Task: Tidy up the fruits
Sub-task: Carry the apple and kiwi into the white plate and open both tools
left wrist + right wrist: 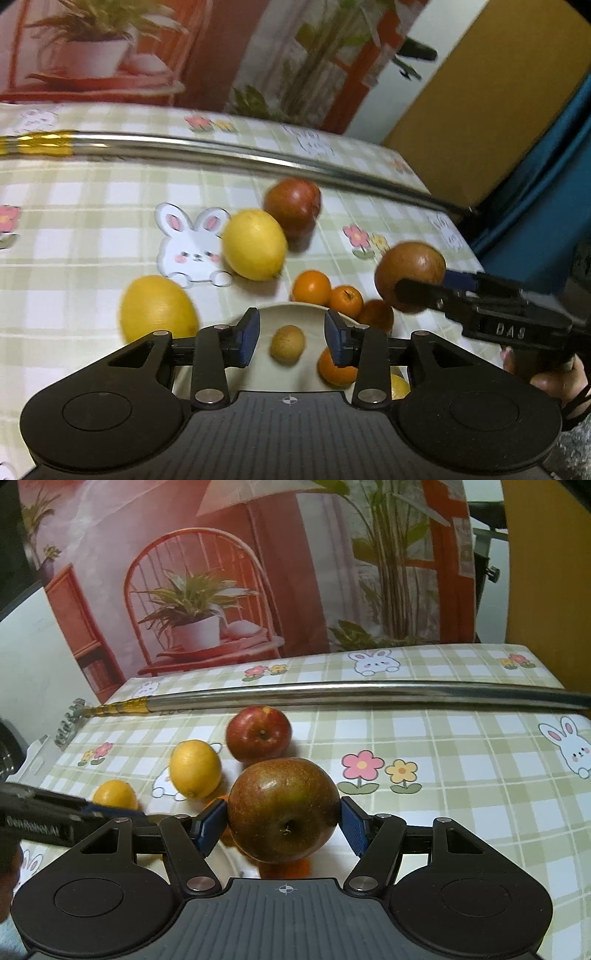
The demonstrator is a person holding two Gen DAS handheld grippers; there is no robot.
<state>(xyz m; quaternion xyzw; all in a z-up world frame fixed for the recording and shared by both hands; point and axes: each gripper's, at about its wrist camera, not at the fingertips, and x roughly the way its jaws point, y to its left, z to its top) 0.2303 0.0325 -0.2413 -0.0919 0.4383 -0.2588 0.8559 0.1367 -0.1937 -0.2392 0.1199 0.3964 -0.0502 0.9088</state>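
— Two apples, but only one is in a grip: the right gripper point(282, 821) is clamped on the brownish apple point(283, 809), held above the cream plate point(288, 314), probably to set it there.

— And the left gripper point(291, 338)?

— Fingers apart, nothing between them, hovering over the plate with a small brown fruit point(287, 344) on it. The red apple point(258, 733), two lemons point(195, 768) and small oranges point(312, 287) lie on the checked tablecloth point(461, 775).

— Any writing?

— "GenRobot.AI" on the left gripper's body in the right view; "DAS" on the right one's.
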